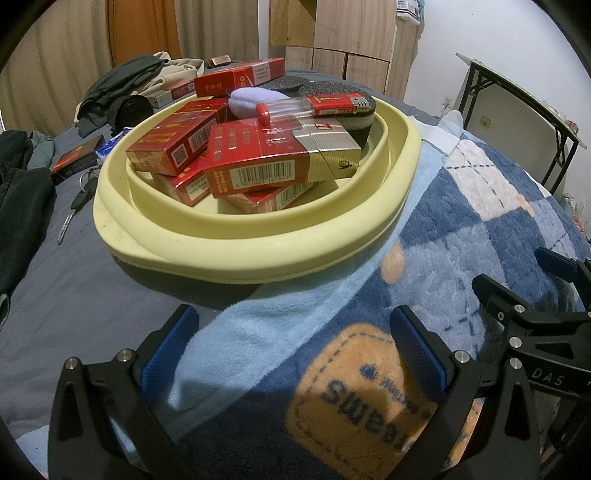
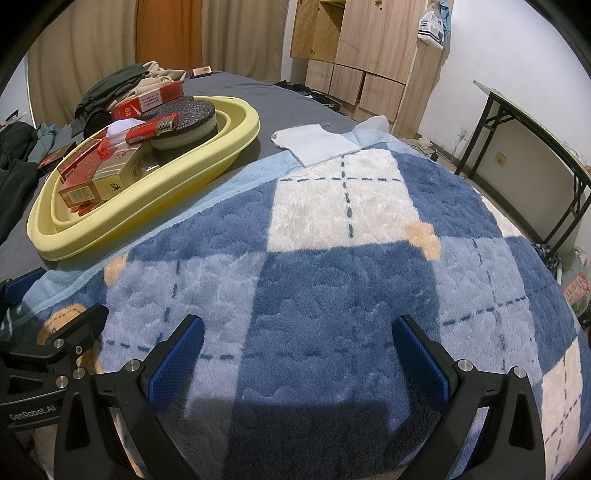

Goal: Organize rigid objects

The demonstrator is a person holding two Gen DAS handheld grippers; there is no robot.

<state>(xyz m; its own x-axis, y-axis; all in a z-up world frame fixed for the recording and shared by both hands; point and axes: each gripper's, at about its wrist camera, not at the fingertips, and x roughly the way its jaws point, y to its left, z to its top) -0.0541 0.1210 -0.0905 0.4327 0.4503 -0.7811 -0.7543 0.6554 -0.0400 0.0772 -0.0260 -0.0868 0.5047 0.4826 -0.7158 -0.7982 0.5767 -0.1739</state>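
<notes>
Yellow basin (image 1: 258,254) on bed, at blanket (image 2: 332,258) edge, heaped: red cigarette packs (image 1: 258,162), red lighter (image 1: 332,105) on top, clear tube with red cap (image 1: 275,110), dark sponge block (image 1: 354,122).

Step, as judged: gathering near done; key (image 1: 72,210) and dark box (image 1: 74,160) lie loose left of basin. Next move calls for left tool (image 1: 293,350) reaching past rim.

Left tool, right tool (image 2: 299,354): both spread wide, empty, over blanket.

Legible: "20" on carton (image 2: 147,99); "GenRobot.AI", "DAS" on tool bodies.

Home bedroom: bed under plush checked blanket (image 2: 332,229), wooden wardrobe (image 2: 354,44), curtains (image 2: 240,33), clothes pile (image 1: 122,81).
</notes>
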